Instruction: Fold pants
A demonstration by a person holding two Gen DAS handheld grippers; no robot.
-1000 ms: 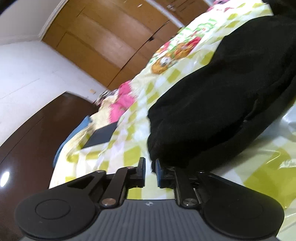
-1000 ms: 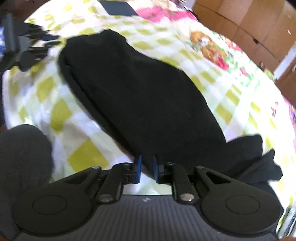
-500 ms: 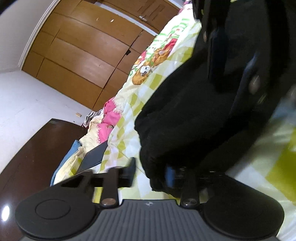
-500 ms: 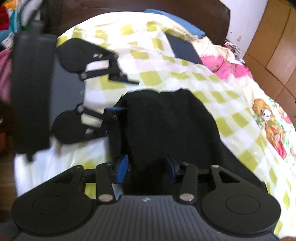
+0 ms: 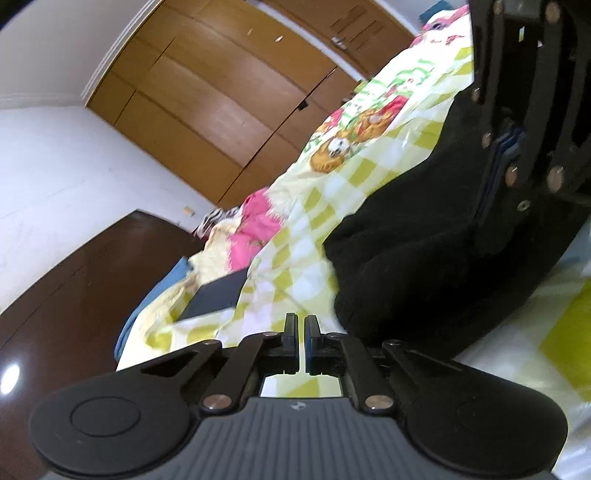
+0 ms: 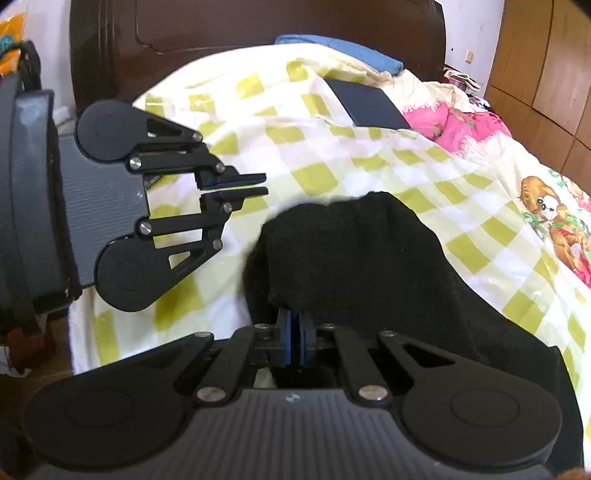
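Note:
Black pants (image 6: pixel 351 251) lie bunched on the yellow-checked bed sheet (image 6: pixel 332 155). My right gripper (image 6: pixel 295 317) is closing its jaws, and its blue pads pinch the near edge of the fabric. The left wrist view shows that same gripper (image 5: pixel 487 199) coming down from the upper right into the pants (image 5: pixel 406 266). My left gripper (image 5: pixel 301 328) is also closing its jaws, with the fingers almost together and nothing between them. In the right wrist view the left gripper (image 6: pixel 264 184) hovers over the sheet, left of the pants and clear of them.
A dark flat rectangular object (image 6: pixel 365 103) lies near the pillows, with a pink cloth (image 6: pixel 454 122) and a blue pillow (image 6: pixel 340 48) beyond it. A dark wooden headboard (image 6: pixel 258 29) closes the far end of the bed. Wooden wardrobe doors (image 5: pixel 221 110) stand alongside.
The right gripper swung from the far part of the pants to this end and closed on the fabric edge. The left gripper's jaws, open at the pants' edge, closed empty and drew away.

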